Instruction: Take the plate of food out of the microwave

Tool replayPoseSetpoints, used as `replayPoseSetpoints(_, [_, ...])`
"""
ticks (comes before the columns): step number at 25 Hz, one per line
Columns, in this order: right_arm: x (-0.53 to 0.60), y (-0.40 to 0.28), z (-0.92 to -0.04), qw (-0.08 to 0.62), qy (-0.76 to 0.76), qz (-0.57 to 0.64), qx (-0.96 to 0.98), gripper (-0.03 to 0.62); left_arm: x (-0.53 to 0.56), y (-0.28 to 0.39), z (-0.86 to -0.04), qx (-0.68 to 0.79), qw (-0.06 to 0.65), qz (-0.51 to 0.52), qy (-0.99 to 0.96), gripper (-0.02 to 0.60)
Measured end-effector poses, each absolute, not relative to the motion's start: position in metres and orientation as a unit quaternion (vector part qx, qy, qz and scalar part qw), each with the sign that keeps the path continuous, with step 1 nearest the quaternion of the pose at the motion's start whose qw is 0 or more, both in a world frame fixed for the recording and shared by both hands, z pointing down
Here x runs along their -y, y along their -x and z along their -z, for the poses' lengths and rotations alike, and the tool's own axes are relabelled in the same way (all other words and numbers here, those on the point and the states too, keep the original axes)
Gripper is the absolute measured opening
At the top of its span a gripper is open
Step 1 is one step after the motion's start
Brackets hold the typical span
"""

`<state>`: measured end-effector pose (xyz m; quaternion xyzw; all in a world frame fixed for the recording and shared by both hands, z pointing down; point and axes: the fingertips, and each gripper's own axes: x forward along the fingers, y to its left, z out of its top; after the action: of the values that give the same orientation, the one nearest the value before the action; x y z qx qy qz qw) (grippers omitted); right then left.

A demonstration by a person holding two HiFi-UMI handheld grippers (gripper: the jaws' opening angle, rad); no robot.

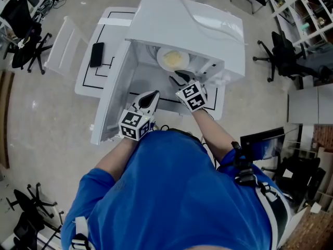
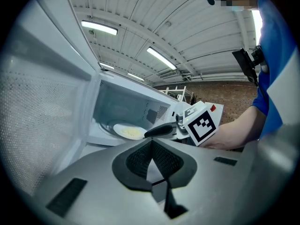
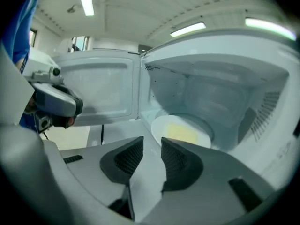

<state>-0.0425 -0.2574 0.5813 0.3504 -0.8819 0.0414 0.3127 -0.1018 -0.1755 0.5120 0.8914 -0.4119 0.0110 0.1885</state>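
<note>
Plate point(image 1: 173, 59) in open microwave point(image 1: 192, 20), left tongs point(image 2: 151, 143) pressed together, right tongs point(image 3: 151, 142) spread, seemingly empty.

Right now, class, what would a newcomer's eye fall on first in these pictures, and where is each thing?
The white microwave stands on the table with its door swung wide open on the left side. Inside sits a plate of yellow food, and the right gripper points at it with open, empty jaws. The left gripper is shut, beside the door.
</note>
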Motion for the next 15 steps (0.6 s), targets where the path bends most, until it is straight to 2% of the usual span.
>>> replayPoseSetpoints(6, [0.257, 0.026, -0.594, 0.195, -0.388, -0.208, 0.876, 0.107, 0.176, 0.1, -0.513, 0.409, 0.19, -0.013, -0.892, 0.009])
replayPoseSetpoints(11, [0.267, 0.007, -0.591, 0.025, -0.426, -0.392, 0.815, 0.109, 0.177, 0.099, -0.514, 0.408, 0.19, -0.014, -0.893, 0.009])
replayPoseSetpoints(15, [0.276, -0.002, -0.586, -0.073, -0.432, -0.457, 0.774, 0.14, 0.178, 0.1, -0.515, 0.408, 0.191, -0.018, -0.893, 0.009])
